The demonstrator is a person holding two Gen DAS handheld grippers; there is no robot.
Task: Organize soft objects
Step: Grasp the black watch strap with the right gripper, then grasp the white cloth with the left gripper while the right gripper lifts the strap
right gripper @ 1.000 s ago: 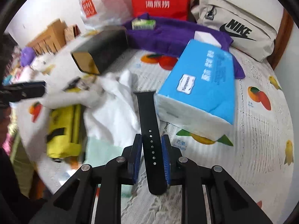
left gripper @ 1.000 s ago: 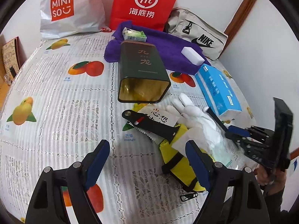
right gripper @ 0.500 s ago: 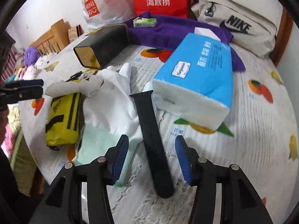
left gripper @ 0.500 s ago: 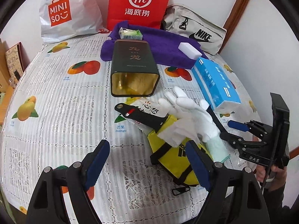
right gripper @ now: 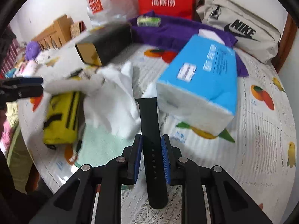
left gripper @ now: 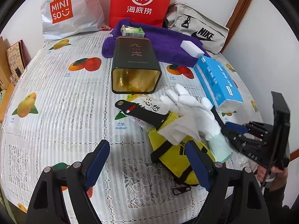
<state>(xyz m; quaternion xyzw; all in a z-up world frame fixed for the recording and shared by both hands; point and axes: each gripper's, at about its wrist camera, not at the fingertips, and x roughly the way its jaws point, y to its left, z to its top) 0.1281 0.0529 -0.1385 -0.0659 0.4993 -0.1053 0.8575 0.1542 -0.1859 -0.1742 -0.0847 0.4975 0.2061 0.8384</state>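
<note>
A black watch strap [right gripper: 151,128] lies on the fruit-print tablecloth beside a blue tissue pack [right gripper: 202,80]. My right gripper [right gripper: 151,155] is shut on the strap, one pad against each edge. It also shows in the left wrist view [left gripper: 241,130]. A white glove [left gripper: 190,115] with a mint cuff lies over a yellow pouch [left gripper: 179,155]. A second black strap [left gripper: 142,113] rests on a snack packet. My left gripper [left gripper: 147,166] is open and empty, above the cloth in front of the pouch.
A dark tin [left gripper: 135,65] lies on its side, mouth toward me. Behind it are a purple towel [left gripper: 164,43] with a white sponge [left gripper: 192,48], a Miniso bag [left gripper: 69,13], a red bag [left gripper: 142,1] and a Nike pouch [left gripper: 198,31].
My right gripper was shut on the strap, opened half a second ago, and has closed on it again, moving forward. My left gripper pulled back slightly and stayed open.
</note>
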